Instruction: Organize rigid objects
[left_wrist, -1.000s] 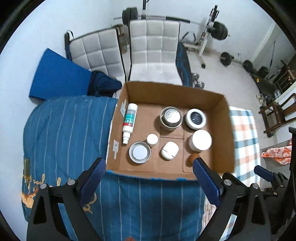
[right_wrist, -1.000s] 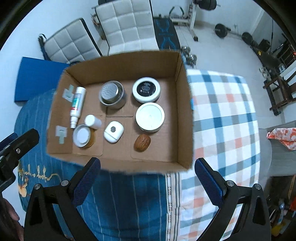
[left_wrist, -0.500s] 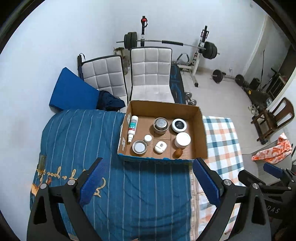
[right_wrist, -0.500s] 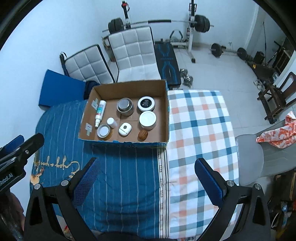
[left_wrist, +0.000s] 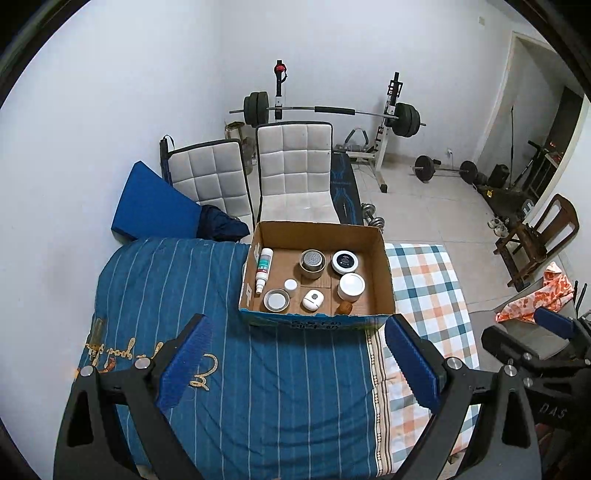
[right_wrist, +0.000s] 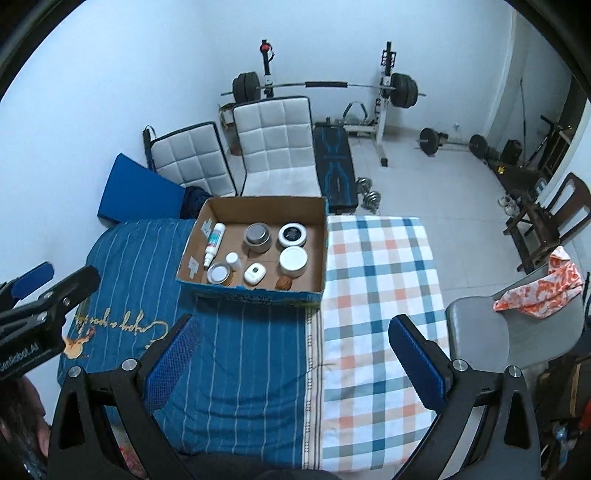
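I had both grippers held high over the bed, well apart from the cardboard box (left_wrist: 384, 280) and everything in it. My left gripper (left_wrist: 295, 363) was spread wide with nothing between its blue pads, and my right gripper (right_wrist: 293, 363) was just as wide and just as empty. The box sat at the far end of the bed, straddling the seam where the blue striped blanket (left_wrist: 177, 295) met the checked blanket (right_wrist: 376, 288). Inside, along the left wall, a white spray bottle (left_wrist: 263, 268) lay on its side with its nozzle toward me. Near the back stood a metal tin (left_wrist: 312, 263), and just beside it on the right a white jar with a black top (left_wrist: 344, 261). In front of that jar stood a plain white jar (left_wrist: 351, 287), and just in front of that lay a small brown walnut-like thing (right_wrist: 284, 283), close to the near wall. Along the near side I also saw a round tin with a pale lid (left_wrist: 276, 300), a small white cap-shaped bottle (left_wrist: 290, 284) just behind it, and a rounded white case (left_wrist: 313, 299) lying flat near the middle. Beyond the bed two white padded chairs (left_wrist: 295, 162) stood against the wall, with a barbell rack (left_wrist: 332, 110) behind them.
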